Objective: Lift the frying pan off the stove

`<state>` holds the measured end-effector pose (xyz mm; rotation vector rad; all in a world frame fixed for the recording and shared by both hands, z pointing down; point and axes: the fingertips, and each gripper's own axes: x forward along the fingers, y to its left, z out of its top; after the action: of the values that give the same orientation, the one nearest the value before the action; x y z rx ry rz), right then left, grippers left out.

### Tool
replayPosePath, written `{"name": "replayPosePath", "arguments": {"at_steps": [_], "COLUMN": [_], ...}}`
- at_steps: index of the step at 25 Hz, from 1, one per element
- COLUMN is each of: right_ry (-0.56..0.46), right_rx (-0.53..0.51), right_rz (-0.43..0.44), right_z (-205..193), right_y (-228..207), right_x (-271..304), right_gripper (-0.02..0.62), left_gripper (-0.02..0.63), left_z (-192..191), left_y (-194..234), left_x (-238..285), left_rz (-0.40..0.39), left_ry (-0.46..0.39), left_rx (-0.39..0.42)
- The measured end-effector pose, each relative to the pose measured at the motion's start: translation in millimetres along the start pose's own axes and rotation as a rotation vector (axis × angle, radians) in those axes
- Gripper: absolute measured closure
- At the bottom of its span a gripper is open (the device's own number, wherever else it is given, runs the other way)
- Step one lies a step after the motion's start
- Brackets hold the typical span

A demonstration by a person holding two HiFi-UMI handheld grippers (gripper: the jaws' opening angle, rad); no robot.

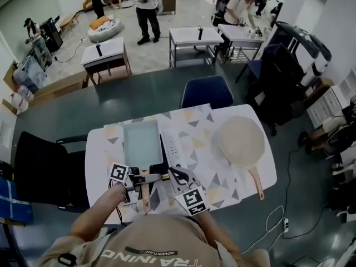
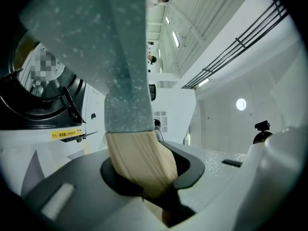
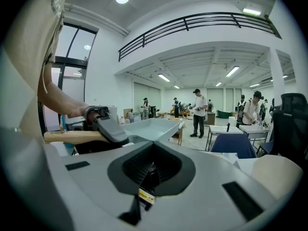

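Item: frying pan [image 1: 142,143], rect., shallow, low straight walls, pale grey-green, inside empty. Underside same colour w/ fine light speckle. Flat grey-green neck runs into light wooden handle [image 1: 144,196] w/ visible grain, pointing toward the person. Loc.: left-centre of desk [image 1: 97,166], over black stove [image 1: 164,159] w/ white control panel on its right side. In head view covers most of stove, offset toward stove's left. Cannot tell whether base rests on burner. In left gripper view, stove's black ring support and a yellow label seen beside pan's underside. Left gripper [image 1: 149,178]: set crosswise on the handle just behind the neck. Jaws partly apart and closed onto the wood, handle filling the gap betw. them, wood against both inner faces. Right gripper [image 1: 177,175]: just right of handle, near stove's front edge, not touching pan. Jaws together, nothing betw. them. Also on desk: white cloth [image 1: 222,174] w/ grey and pale orange triangle print. Round beige pan [image 1: 240,139] w/ wooden handle lies on right side, well apart from stove. Surroundings: blue chair [image 1: 207,92] at desk's far edge, black chair [image 1: 39,168] at its left. Further desks [image 1: 194,38] and standing persons [image 1: 148,7] in background.
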<state>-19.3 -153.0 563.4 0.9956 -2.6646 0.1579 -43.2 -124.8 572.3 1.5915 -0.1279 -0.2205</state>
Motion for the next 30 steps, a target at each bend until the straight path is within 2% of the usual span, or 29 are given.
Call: {"name": "replayPosePath", "arguments": {"at_steps": [19, 30], "right_ry": [-0.070, -0.112], "right_rx": [-0.064, -0.085], "right_rz": [0.012, -0.015], "right_z": [37, 56], "right_y": [1, -15], "right_x": [3, -1], "right_gripper": [0.592, 0.592], "left_gripper": [0.505, 0.500], "left_z": [6, 18], "left_y": [-36, -57], "left_x": [-4, 2], "left_rz": [0.019, 0.015], "left_ry": [0.011, 0.015], "left_rx": [0.079, 0.134]}}
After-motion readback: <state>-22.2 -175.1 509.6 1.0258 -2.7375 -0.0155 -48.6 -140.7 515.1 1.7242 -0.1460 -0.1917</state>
